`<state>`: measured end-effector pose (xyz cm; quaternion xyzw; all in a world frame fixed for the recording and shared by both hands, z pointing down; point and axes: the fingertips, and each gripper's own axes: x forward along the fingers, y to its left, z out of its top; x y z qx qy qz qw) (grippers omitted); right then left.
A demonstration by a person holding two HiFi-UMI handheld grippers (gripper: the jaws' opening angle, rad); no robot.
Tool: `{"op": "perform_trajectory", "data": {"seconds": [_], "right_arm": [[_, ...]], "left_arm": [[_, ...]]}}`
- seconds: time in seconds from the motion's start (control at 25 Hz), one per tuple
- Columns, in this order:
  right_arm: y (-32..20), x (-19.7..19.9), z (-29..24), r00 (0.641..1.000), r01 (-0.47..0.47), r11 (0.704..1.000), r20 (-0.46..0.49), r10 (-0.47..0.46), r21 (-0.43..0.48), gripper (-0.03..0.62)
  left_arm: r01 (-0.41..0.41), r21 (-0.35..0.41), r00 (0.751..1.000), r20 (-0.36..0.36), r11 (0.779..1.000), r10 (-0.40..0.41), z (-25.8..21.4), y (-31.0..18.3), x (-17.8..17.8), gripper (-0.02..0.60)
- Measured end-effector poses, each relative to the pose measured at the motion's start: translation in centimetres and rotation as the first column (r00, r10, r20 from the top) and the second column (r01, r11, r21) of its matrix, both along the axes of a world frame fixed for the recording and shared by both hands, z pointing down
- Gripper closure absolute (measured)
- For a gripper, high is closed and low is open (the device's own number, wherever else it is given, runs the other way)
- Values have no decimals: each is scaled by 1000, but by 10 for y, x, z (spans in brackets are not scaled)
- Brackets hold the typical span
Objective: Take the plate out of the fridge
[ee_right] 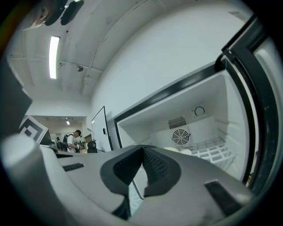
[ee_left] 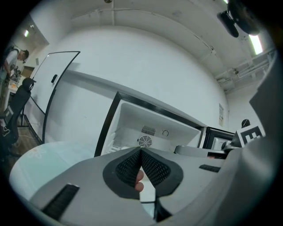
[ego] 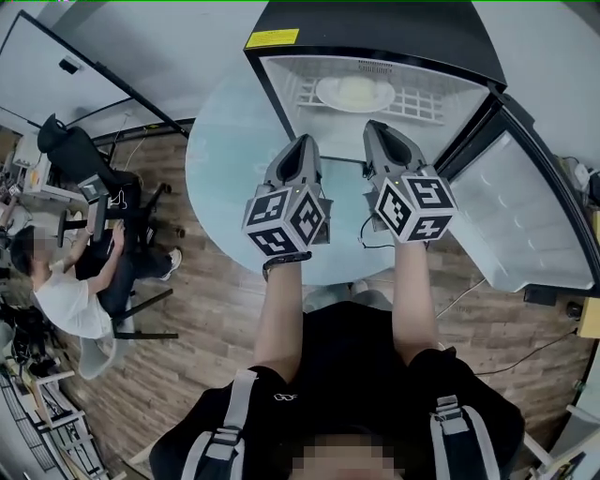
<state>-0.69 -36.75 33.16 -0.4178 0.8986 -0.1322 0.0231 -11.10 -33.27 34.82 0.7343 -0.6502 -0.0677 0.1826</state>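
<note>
Fridge (ego: 375,37) stands open at far side of round table (ego: 220,169), door (ego: 525,216) swung right. Plate (ego: 354,93) sits on wire shelf (ego: 422,98) inside; round, so no long axis. Both grippers are on its near side, apart from it. Right gripper (ego: 375,127) tip is nearer, plate just far-left of it. For left gripper (ego: 306,141) plate lies far-right. Both jaws closed, empty.

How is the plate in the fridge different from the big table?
The plate is small and white; the table is much bigger and pale blue, like frosted glass. The plate lies on the wire shelf inside the open fridge; the table is out in the room, in front of the fridge. Both are round.
</note>
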Motion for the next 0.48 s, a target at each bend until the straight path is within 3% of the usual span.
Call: {"op": "perform_trajectory", "data": {"seconds": [0.2, 0.4, 0.48], "right_arm": [[-28, 5, 13, 999, -41, 999, 1, 41, -31, 592], [-41, 15, 28, 997, -81, 994, 11, 82, -78, 592], [-37, 11, 34, 998, -58, 993, 16, 60, -98, 592]], "left_arm": [[-62, -58, 992, -110, 996, 56, 23, -43, 3, 568], [-138, -57, 976, -175, 989, 126, 37, -69, 18, 562], [-174, -45, 966, -202, 984, 161, 42, -72, 24, 474]]}}
